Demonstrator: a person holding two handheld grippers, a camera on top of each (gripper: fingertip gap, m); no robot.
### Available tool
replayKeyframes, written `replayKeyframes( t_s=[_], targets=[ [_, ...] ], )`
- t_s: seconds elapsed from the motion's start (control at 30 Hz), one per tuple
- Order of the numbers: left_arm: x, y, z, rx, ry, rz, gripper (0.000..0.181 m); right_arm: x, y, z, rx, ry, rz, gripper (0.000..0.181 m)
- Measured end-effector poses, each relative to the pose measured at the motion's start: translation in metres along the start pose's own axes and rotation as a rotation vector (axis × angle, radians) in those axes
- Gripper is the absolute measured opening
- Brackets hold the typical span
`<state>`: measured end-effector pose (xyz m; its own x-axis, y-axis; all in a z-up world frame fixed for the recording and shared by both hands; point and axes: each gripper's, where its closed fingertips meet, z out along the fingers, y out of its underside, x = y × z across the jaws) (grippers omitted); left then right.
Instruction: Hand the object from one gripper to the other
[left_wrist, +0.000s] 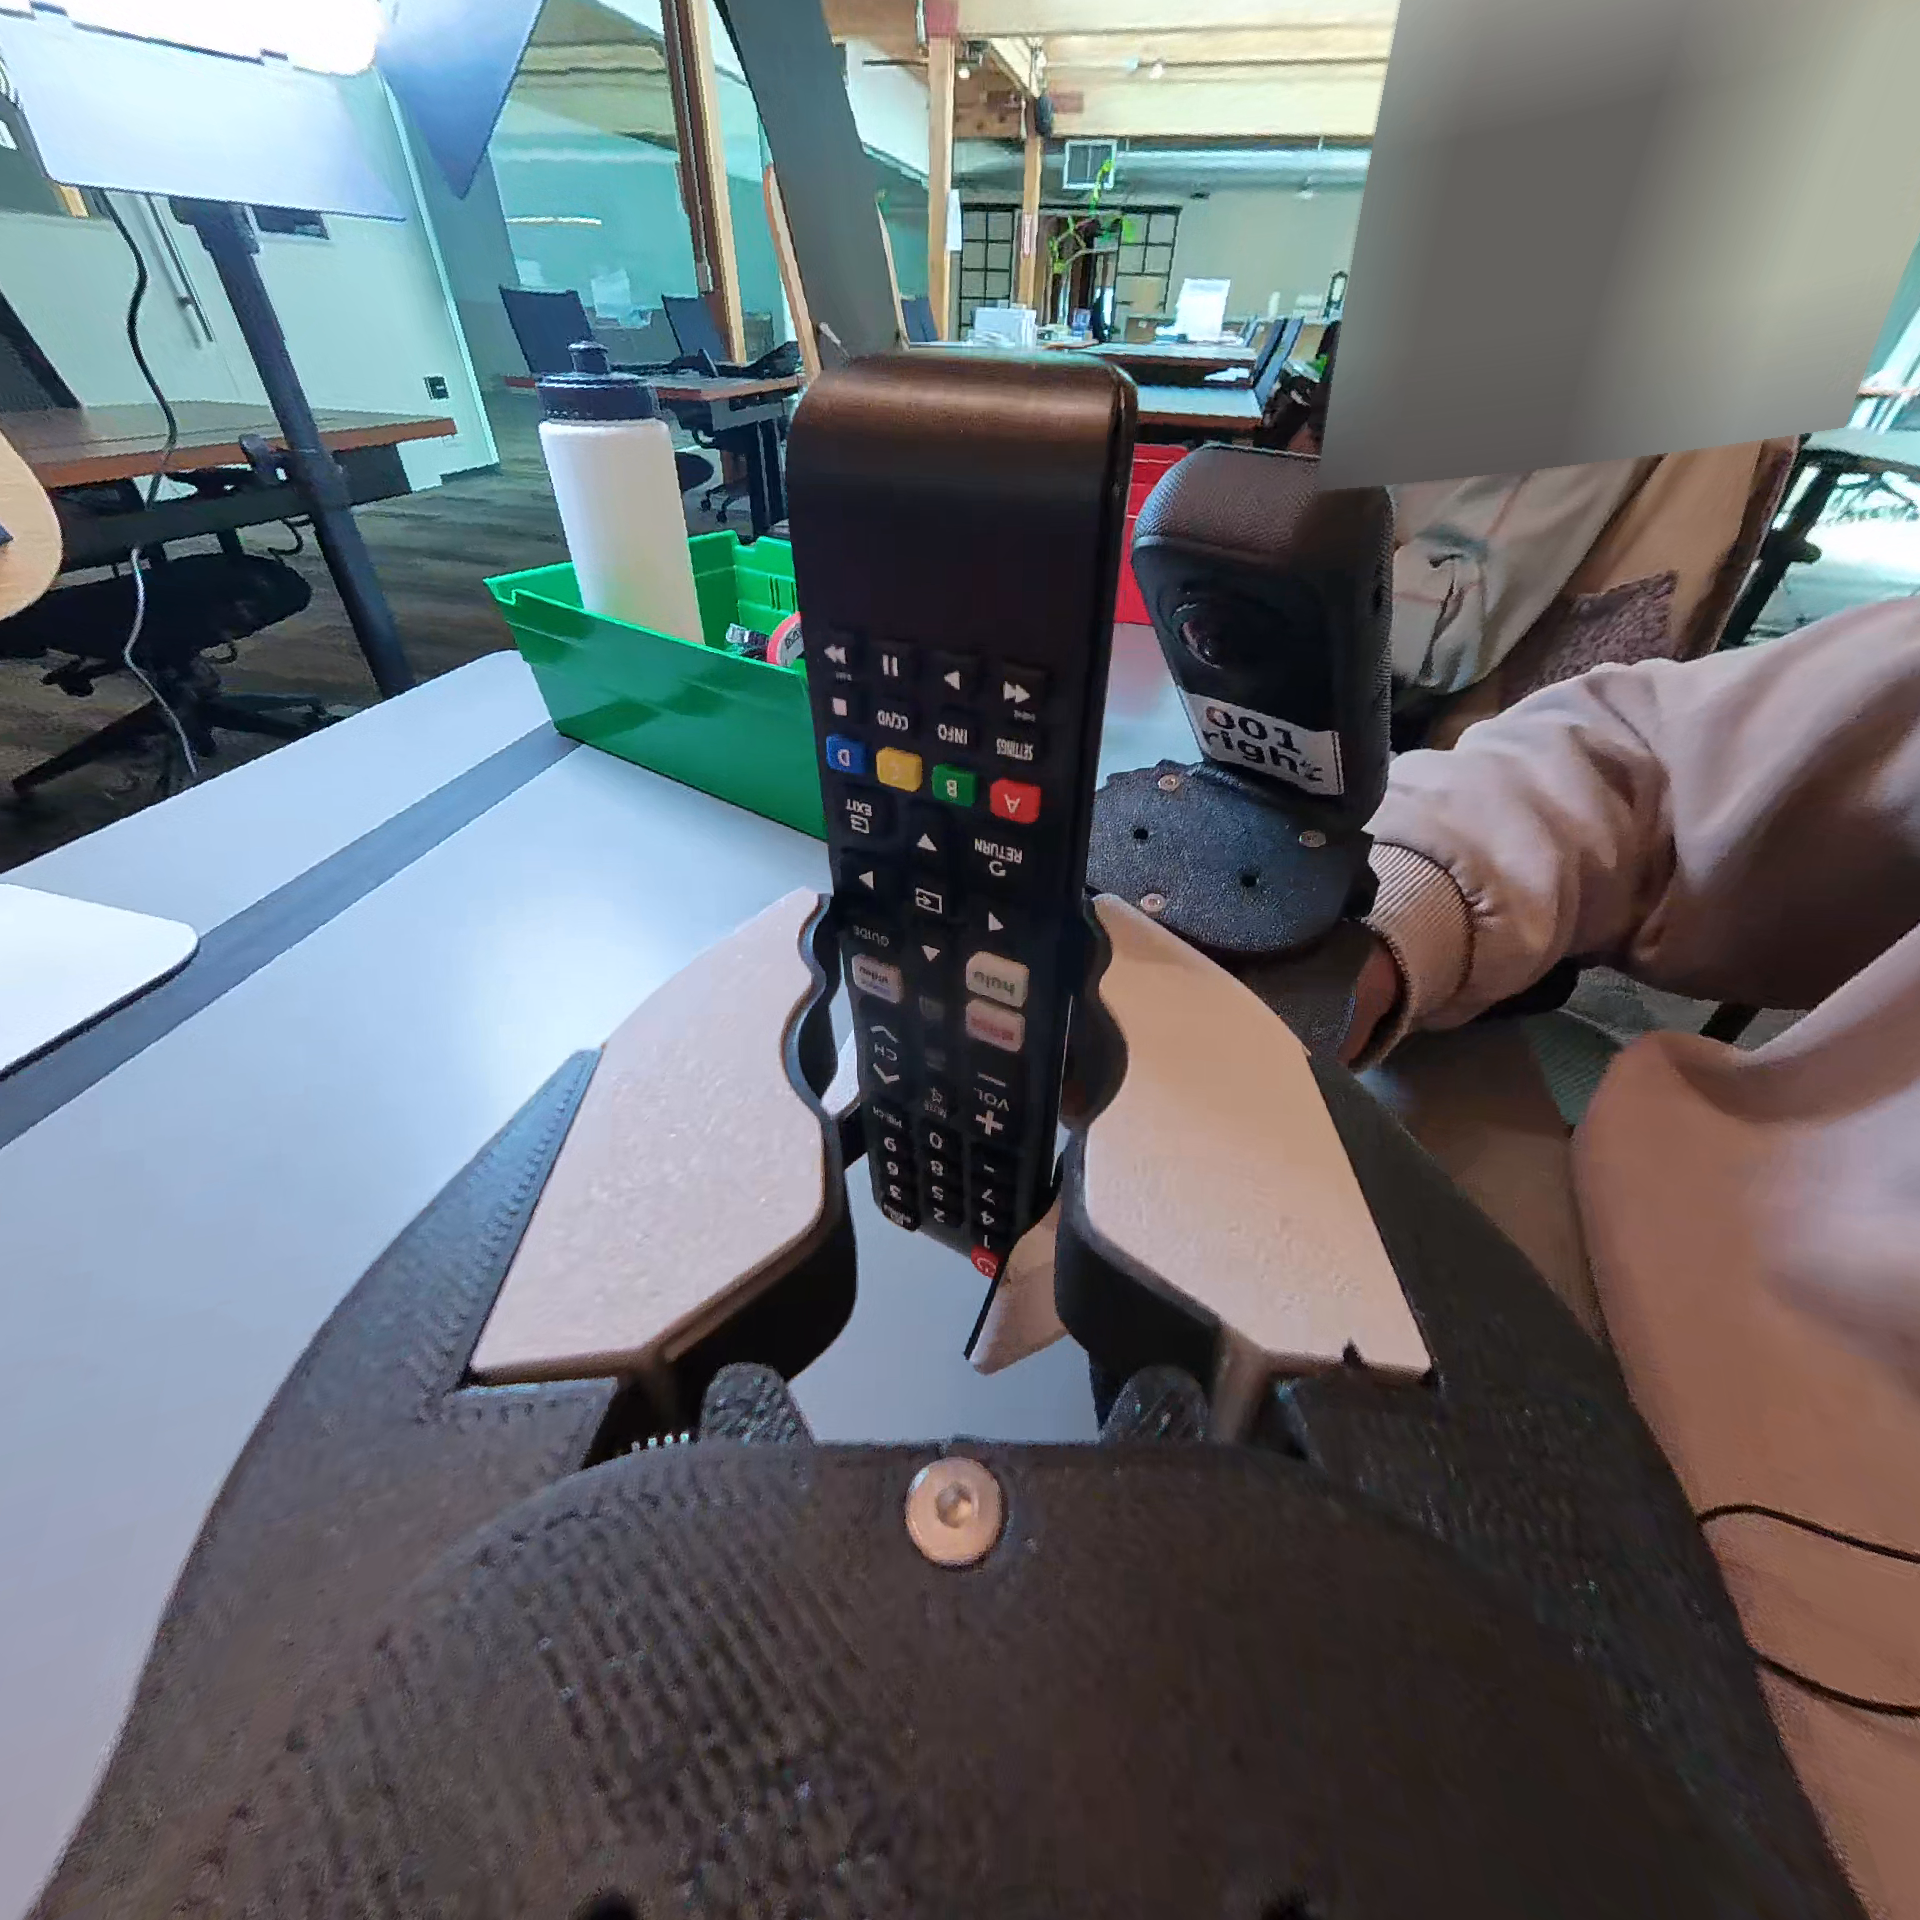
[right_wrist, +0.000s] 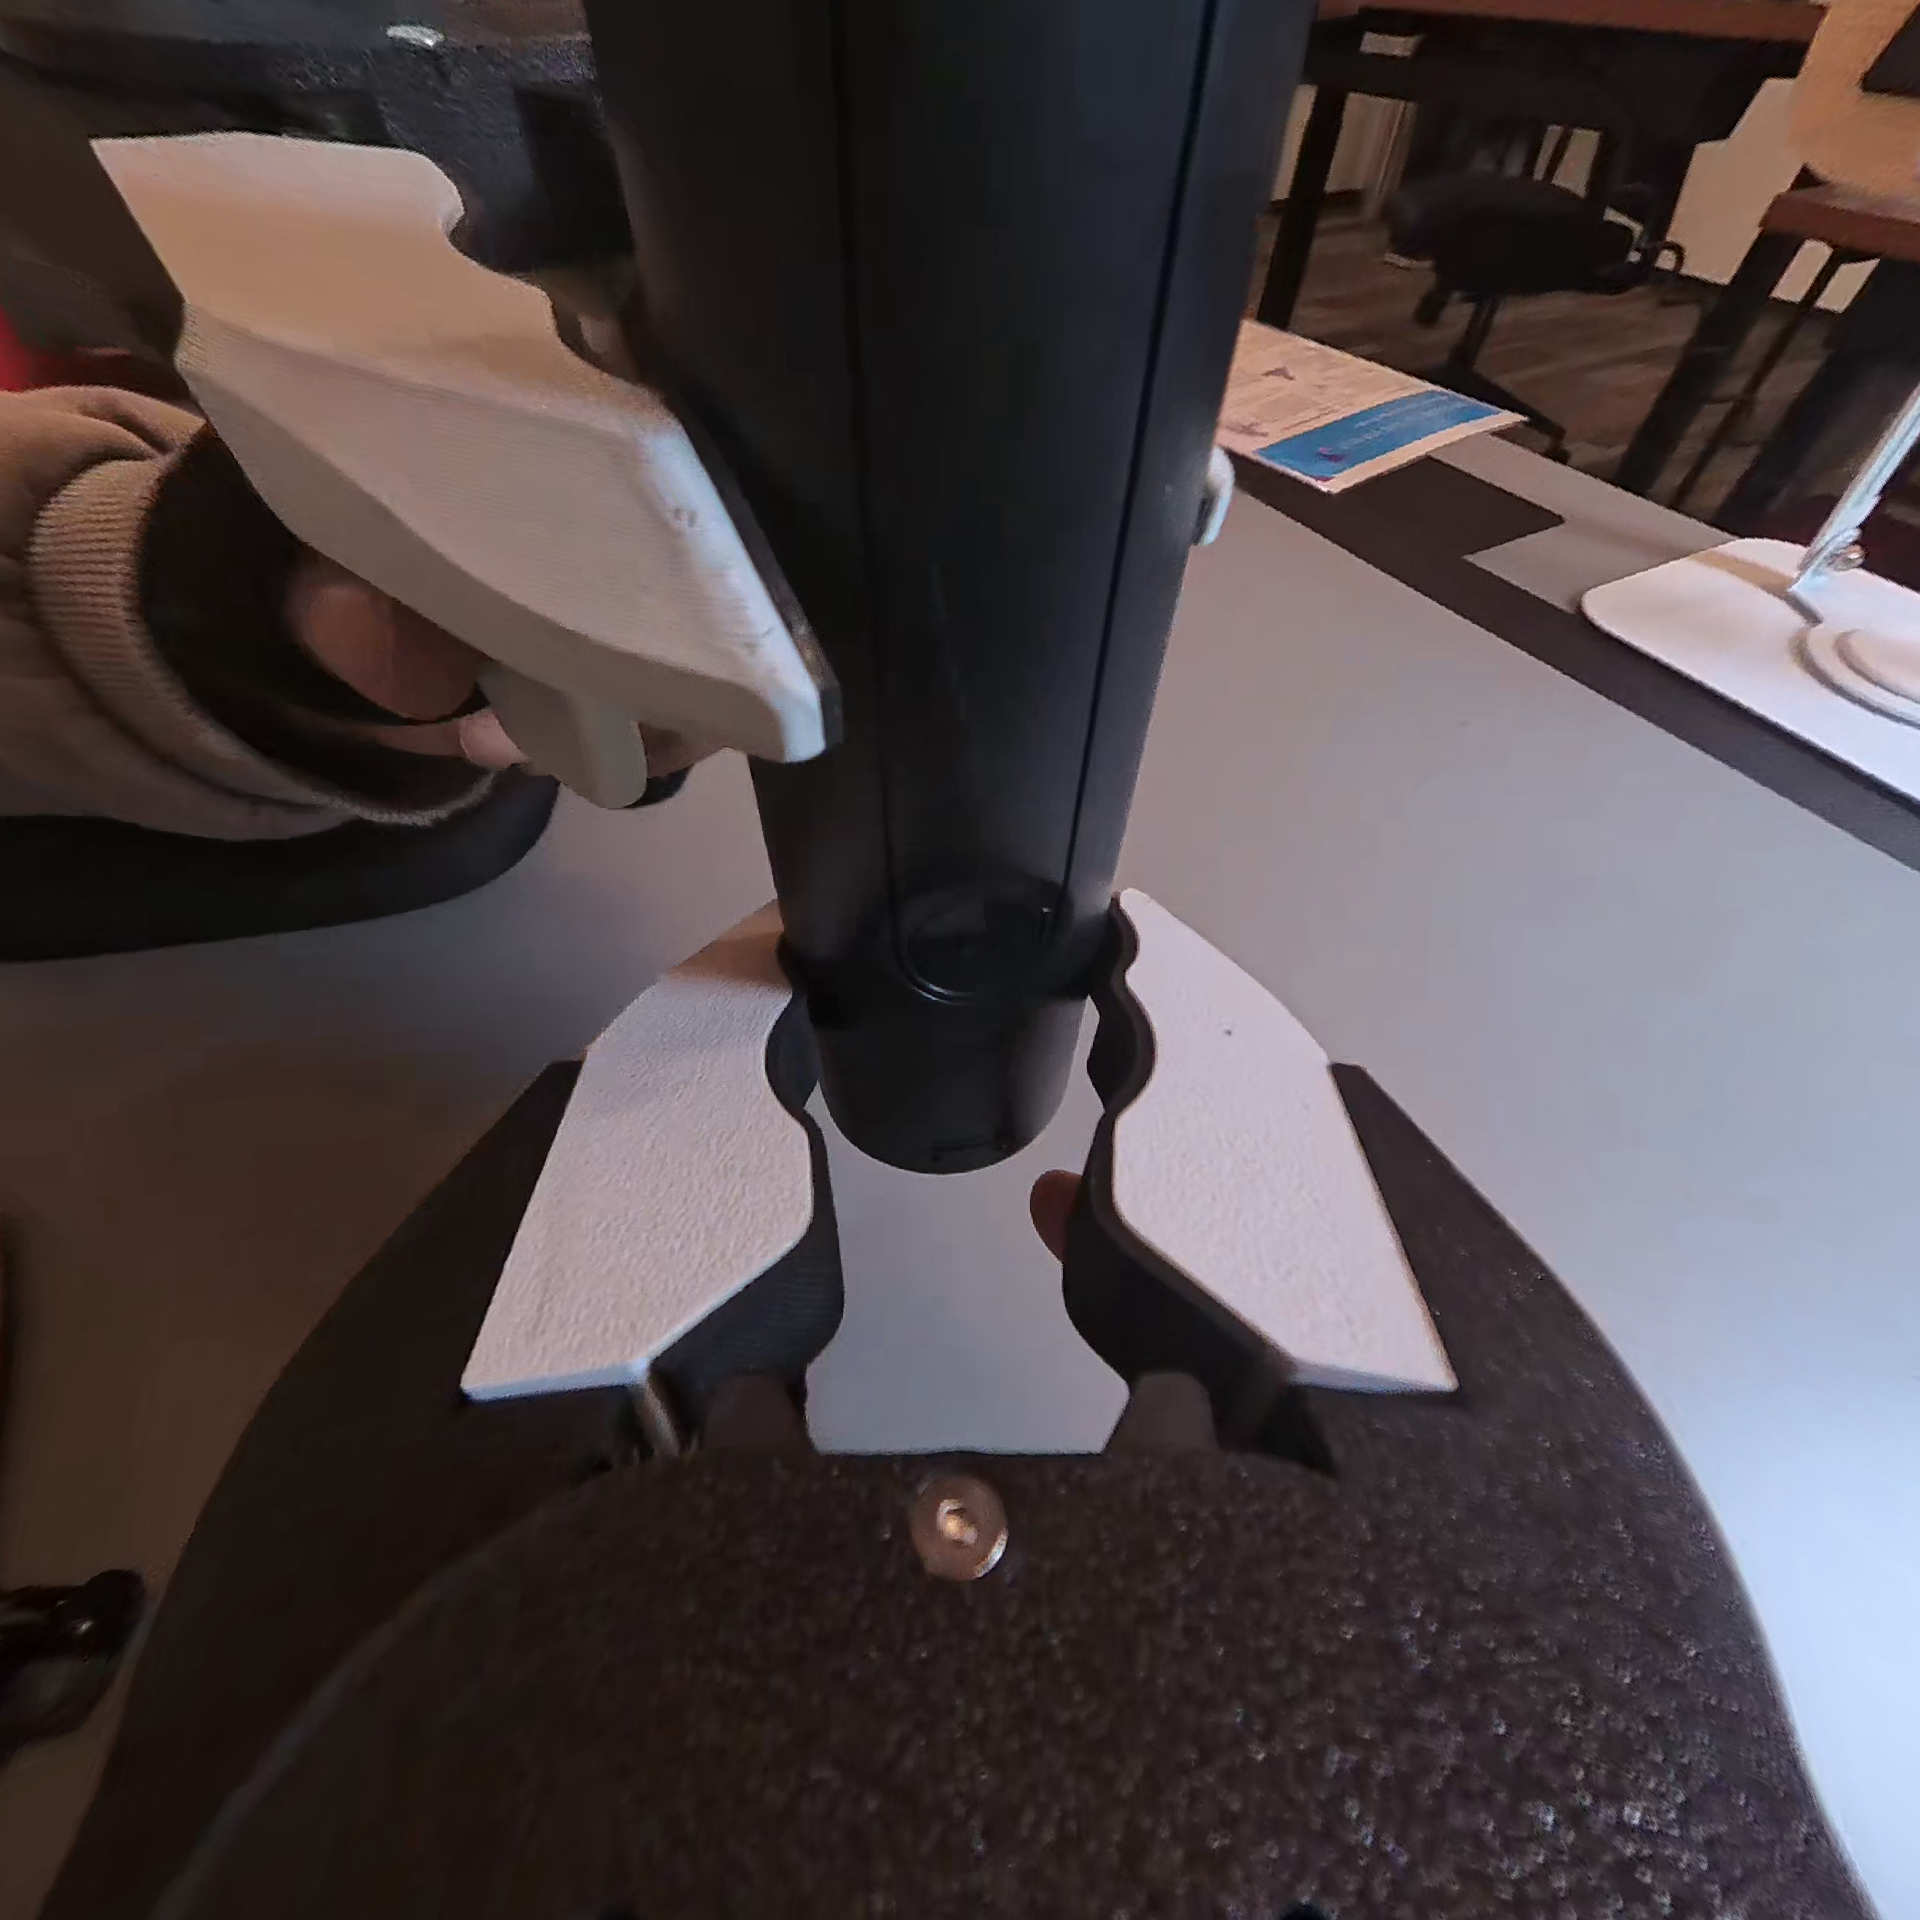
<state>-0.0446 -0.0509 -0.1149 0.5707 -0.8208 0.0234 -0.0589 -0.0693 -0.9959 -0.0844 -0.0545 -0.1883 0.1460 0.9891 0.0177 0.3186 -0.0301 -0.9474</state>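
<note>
Both grippers pinch the remote (left_wrist: 951, 790) now: left gripper (left_wrist: 951, 1039) at six o'clock should release only once the right gripper (right_wrist: 951, 997) (gripping the tip) feels firm.

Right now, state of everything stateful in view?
Remote: upright, off the table, gripped by both grippers.
Left gripper: shut on the remote's button end.
Right gripper: shut on the remote's other end, back side facing its camera.
Bottle: upright in the bin, cap on.
Bin: on the table, open top.
</note>
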Motion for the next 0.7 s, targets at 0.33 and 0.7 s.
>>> replayKeyframes(
  t_s=[0.33, 0.7],
  targets=[
    [0.037, -0.028, -0.022, 0.186, 0.365, -0.100, 0.043, -0.053, -0.017, -0.033, 0.165, -0.602, 0.075, 0.062],
    [0.020, -0.043, -0.034, 0.324, 0.314, -0.166, 0.038, -0.044, -0.029, -0.029, 0.211, -0.432, 0.021, 0.032]
  ],
)
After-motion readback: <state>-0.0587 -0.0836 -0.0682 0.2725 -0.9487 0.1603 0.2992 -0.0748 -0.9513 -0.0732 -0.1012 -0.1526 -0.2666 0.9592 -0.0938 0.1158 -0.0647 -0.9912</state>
